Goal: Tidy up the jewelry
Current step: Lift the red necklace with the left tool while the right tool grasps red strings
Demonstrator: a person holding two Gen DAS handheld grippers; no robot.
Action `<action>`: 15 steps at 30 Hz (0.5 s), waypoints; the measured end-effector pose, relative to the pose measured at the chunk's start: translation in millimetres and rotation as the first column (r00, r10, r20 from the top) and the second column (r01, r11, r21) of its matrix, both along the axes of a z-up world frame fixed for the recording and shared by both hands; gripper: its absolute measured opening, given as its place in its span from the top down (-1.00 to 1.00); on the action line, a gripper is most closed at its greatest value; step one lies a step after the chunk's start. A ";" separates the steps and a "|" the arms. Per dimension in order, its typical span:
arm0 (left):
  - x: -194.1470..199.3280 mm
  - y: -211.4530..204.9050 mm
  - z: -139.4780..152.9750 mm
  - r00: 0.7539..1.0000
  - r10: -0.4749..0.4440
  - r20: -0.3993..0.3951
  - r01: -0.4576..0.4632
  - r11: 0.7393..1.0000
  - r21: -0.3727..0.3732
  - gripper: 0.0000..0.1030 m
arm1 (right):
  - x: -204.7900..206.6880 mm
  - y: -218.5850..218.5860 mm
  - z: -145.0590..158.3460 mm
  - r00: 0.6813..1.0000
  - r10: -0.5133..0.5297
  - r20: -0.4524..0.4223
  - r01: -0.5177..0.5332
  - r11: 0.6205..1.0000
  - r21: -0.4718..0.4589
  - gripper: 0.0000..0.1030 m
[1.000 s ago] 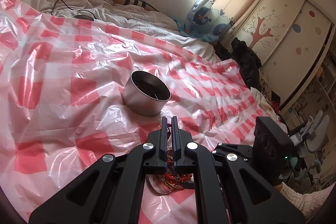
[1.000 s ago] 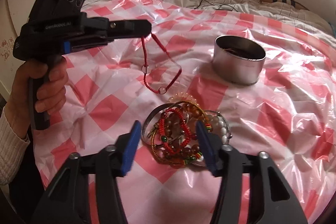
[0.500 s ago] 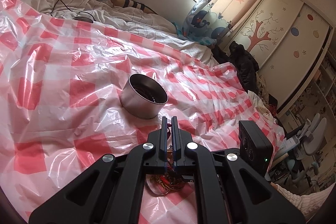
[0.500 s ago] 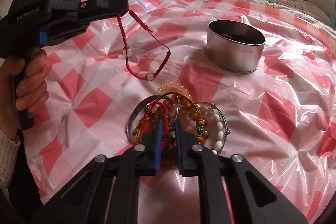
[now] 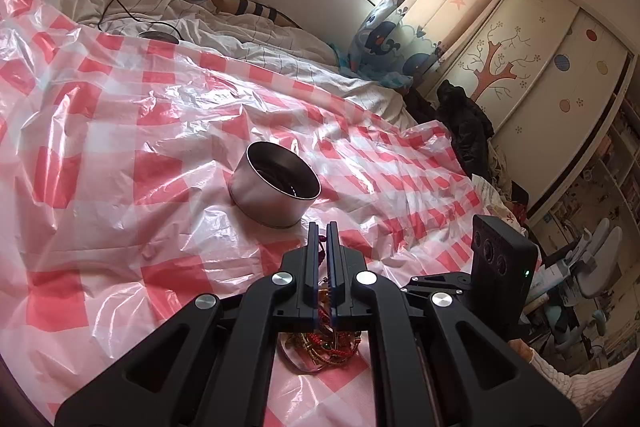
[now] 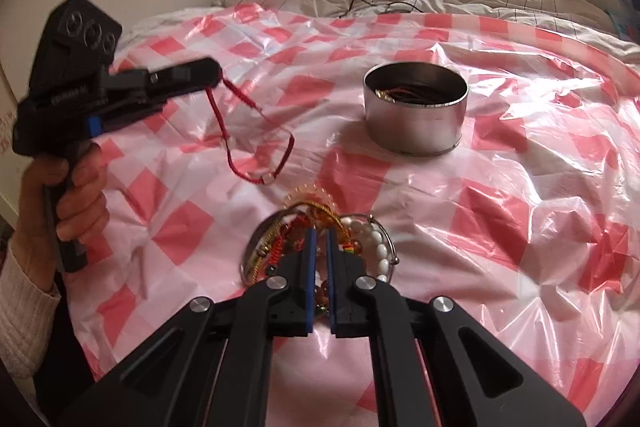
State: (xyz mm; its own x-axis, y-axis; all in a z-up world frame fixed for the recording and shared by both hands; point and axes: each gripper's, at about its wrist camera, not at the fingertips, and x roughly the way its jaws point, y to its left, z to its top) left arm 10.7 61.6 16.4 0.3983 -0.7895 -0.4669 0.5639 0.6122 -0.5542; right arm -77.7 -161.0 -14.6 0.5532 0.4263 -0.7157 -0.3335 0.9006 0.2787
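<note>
one tin (image 6: 415,109), two claws, perhaps six tangled bracelets (image 6: 320,243).

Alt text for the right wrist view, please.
The right gripper is shut on a strand in the jewelry pile on a red-checked plastic sheet. At left, the left gripper dangles a red cord bracelet; a round metal tin sits behind.

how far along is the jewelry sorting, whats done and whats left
Done: the metal tin already holds a few pieces. In hand: the left gripper is shut on a red cord bracelet hanging above the cloth; the right gripper has just been closing on a strand in the bracelet pile. Left: most of that pile lies outside the tin.
</note>
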 end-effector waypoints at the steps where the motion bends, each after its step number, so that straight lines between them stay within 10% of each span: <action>1: -0.2 -0.2 0.3 1.000 0.001 0.001 -0.001 1.000 0.001 0.94 | 0.1 -1.1 1.8 1.000 0.005 0.001 -0.005 1.000 0.016 0.89; 5: -0.2 -0.3 0.5 1.000 0.001 0.000 -0.001 1.000 0.000 0.94 | -0.4 8.0 -2.6 0.997 0.066 -0.050 -0.065 0.998 0.010 0.75; 7: 0.1 -0.3 0.5 1.000 -0.001 0.000 0.001 1.000 -0.001 0.94 | -3.6 16.1 -5.0 0.997 0.065 -0.045 -0.067 0.997 -0.035 0.16; 15: -0.5 -0.6 -0.1 1.000 0.001 0.000 -0.001 1.000 -0.001 0.94 | -4.8 28.8 -16.9 0.996 0.077 -0.049 -0.083 0.988 -0.128 0.76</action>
State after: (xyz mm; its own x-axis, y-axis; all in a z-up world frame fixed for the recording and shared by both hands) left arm 10.3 60.9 16.4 0.3990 -0.7897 -0.4660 0.5637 0.6121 -0.5546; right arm -82.5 -132.2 -31.5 0.4882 0.3703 -0.7903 -0.3962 0.9009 0.1774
